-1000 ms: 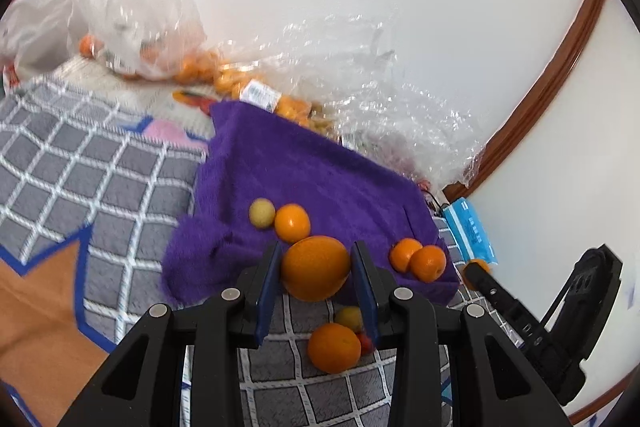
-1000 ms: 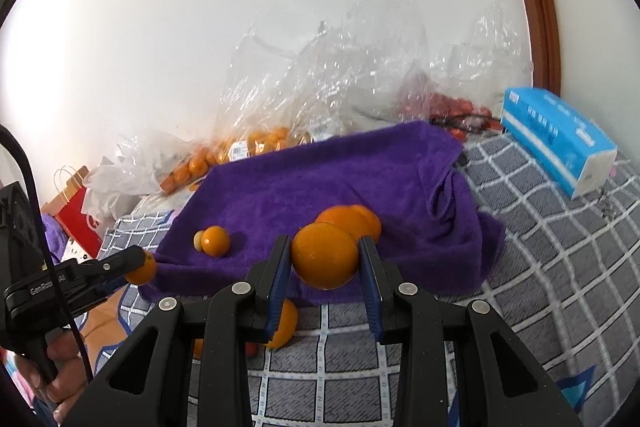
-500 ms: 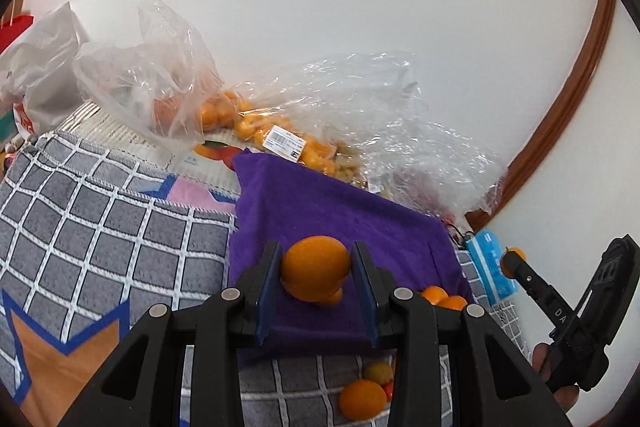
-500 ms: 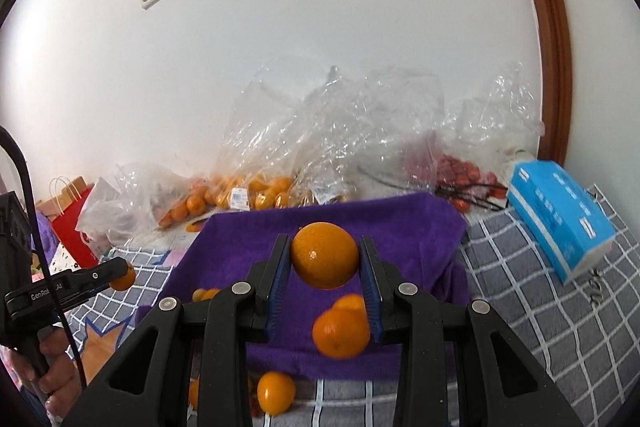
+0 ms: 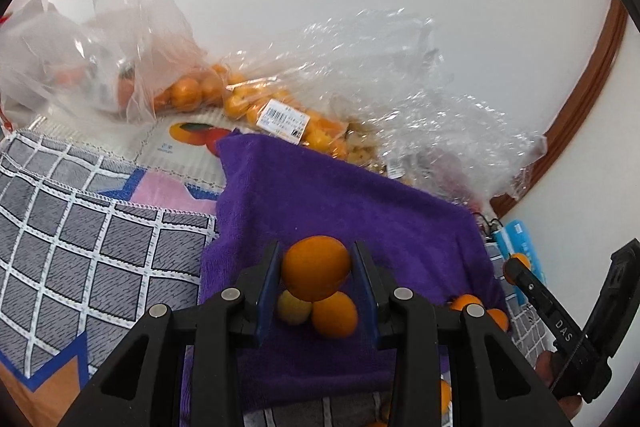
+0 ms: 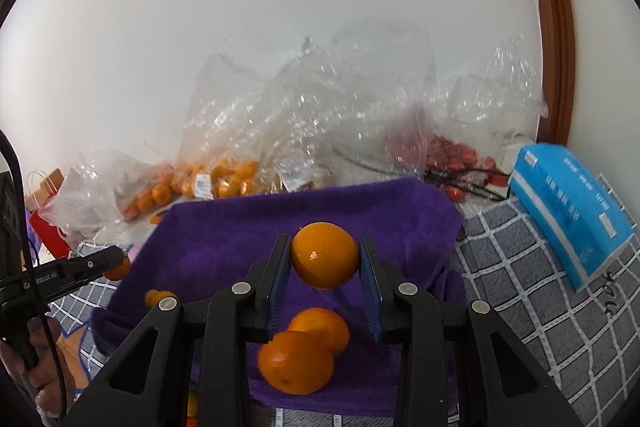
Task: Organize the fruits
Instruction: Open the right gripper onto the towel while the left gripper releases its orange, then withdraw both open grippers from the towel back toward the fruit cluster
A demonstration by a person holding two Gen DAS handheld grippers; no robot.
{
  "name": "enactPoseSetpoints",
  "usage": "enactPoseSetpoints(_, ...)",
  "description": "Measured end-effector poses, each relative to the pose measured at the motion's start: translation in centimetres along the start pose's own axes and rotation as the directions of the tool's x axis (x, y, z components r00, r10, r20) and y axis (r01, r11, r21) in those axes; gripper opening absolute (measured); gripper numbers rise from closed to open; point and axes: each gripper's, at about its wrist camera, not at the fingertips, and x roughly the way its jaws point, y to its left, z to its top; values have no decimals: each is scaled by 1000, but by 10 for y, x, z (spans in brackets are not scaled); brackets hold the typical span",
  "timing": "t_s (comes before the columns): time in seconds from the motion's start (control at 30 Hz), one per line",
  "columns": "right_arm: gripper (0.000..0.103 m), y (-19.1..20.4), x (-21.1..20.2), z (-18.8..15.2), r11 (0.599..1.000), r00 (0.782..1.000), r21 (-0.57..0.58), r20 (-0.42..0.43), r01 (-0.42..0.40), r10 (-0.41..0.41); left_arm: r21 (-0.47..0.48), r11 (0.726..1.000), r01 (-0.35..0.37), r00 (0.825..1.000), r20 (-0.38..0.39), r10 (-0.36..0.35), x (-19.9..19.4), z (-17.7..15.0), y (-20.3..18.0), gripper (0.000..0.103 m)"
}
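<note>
My left gripper (image 5: 316,275) is shut on an orange (image 5: 315,267) and holds it above the purple towel (image 5: 340,203). Below it on the towel lie a small orange (image 5: 335,314) and a yellow-green fruit (image 5: 292,309). My right gripper (image 6: 325,265) is shut on another orange (image 6: 325,255) above the same towel (image 6: 280,223). Two oranges (image 6: 298,367) lie touching on the towel under it. The right gripper also shows at the right edge of the left wrist view (image 5: 516,267), and the left gripper at the left of the right wrist view (image 6: 116,263).
Clear plastic bags of small oranges (image 5: 240,99) and red fruit (image 6: 452,155) lie along the wall behind the towel. A blue tissue pack (image 6: 568,207) lies right of the towel. A grey checked mat (image 5: 80,235) covers the floor. More oranges (image 5: 466,303) sit at the towel's right edge.
Both grippers have moved forward over the towel with their oranges still held. The loose fruit on the towel now sits directly beneath each gripper.
</note>
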Motion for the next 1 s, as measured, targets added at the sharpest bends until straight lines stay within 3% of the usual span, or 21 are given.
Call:
enactPoseSetpoints(0.43,34,-6,36,-15,1000,995,2,-95,30,-30,-5,1000,-17,1000,-12,17,21,-9,9,34)
enactPoseSetpoints(1.0,34,-6,31,-18,1000,997,19,-76,17,-15,17,1000,-16,1000,20,15,18,-13,5,34)
